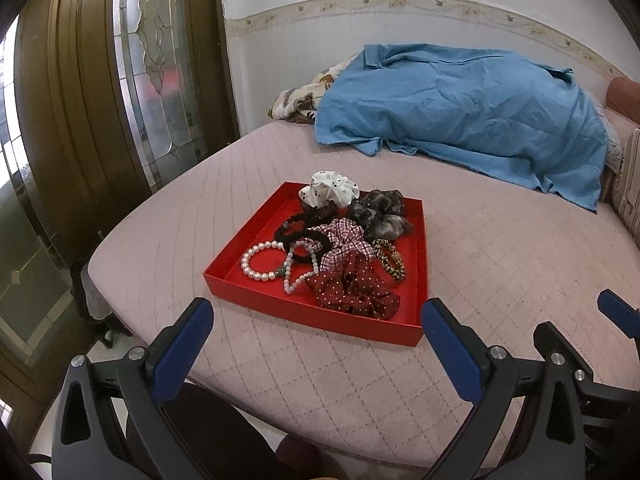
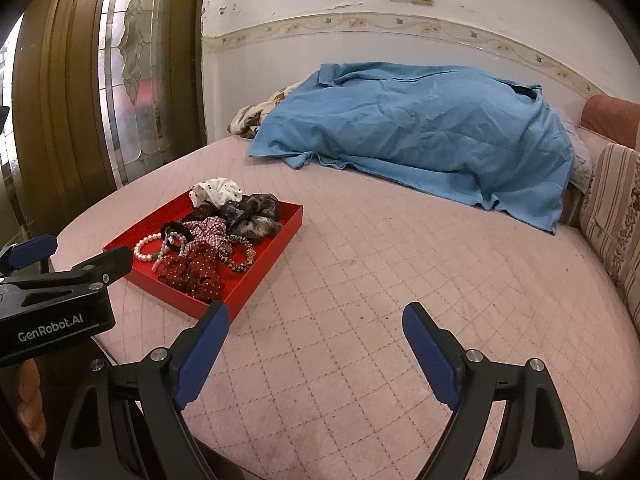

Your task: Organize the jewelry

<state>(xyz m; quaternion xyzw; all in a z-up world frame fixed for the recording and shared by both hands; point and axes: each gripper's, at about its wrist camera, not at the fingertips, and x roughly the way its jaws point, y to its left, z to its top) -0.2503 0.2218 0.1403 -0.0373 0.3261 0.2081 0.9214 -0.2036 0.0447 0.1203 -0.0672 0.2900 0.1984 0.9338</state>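
Note:
A red tray [image 1: 304, 314] [image 2: 160, 284] lies on the pink quilted bed [image 1: 500, 280] [image 2: 360, 260]. It holds a pearl bracelet [image 1: 245, 264] [image 2: 140, 250], a second pale bead bracelet [image 1: 298, 276], a dark red dotted scrunchie [image 1: 352, 288] [image 2: 192, 270], a checked one [image 1: 344, 240], a grey one [image 1: 380, 212], a white one [image 1: 330, 192], black hair ties [image 1: 304, 236] and a leopard-print tie [image 1: 390, 258]. My left gripper [image 1: 316, 310] [image 2: 76, 254] hovers open just before the tray's near edge. My right gripper [image 2: 317, 310] is open over bare mattress to the tray's right. Neither holds anything.
A crumpled blue blanket [image 1: 460, 108] [image 2: 420, 132] covers the far half of the bed, over a floral cloth [image 1: 296, 100]. A wooden door with leaded glass [image 1: 152, 60] stands on the left. Striped cushions [image 2: 612, 208] line the right side. The bed's rounded edge drops off below the grippers.

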